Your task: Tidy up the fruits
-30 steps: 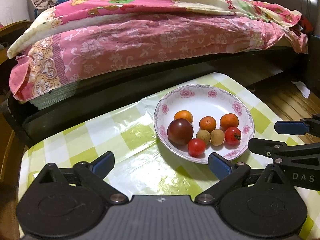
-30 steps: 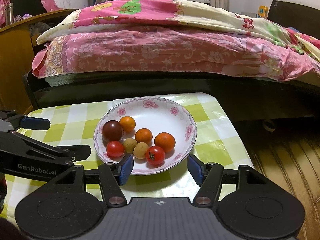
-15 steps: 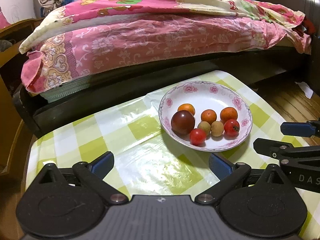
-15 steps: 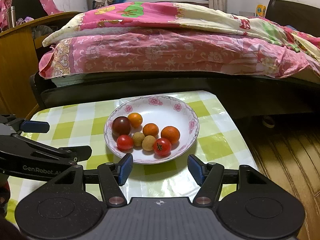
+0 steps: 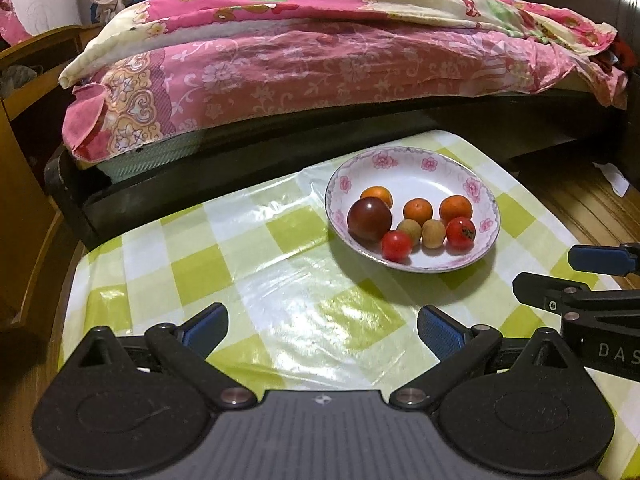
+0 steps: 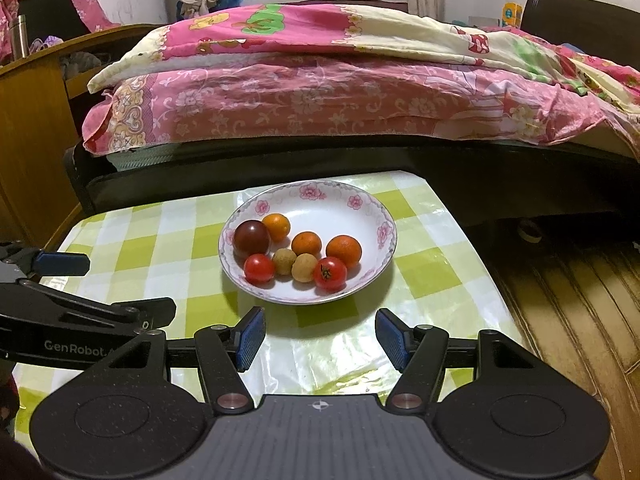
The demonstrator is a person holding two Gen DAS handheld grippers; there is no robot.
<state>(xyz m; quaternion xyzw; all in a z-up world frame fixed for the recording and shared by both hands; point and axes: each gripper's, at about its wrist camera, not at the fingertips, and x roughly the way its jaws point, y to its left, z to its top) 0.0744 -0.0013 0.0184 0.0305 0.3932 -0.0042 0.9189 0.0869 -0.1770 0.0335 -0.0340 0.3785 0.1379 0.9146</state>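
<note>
Drew back from the plate [image 6: 384, 232] over the last second, both tools, so that more checked surface [image 5: 200, 264] showed ahead of each. Held the left tool [image 5: 322, 326] wide apart above the cloth, gripping nothing, with the plate at about 1 o'clock and well clear of the blue pads [image 5: 206, 326]. Kept the right tool [image 6: 318, 334] likewise spread and empty, plate straight ahead at 12 o'clock, near the fingertips but not touching. Lay all together in the near half of the plate: dark plum [image 6: 251, 237] at 9 o'clock, three oranges [image 6: 306, 243] across the middle toward 3 o'clock, two tan longans [image 6: 284, 261] side by side at the centre, touching, and a red tomato [image 6: 259, 268] at 7 o'clock with another, stem-side up [image 6: 330, 274], at 5 o'clock. Stood behind the surface, at 12 o'clock, a bed [image 6: 320, 92] under a pink floral quilt.
</note>
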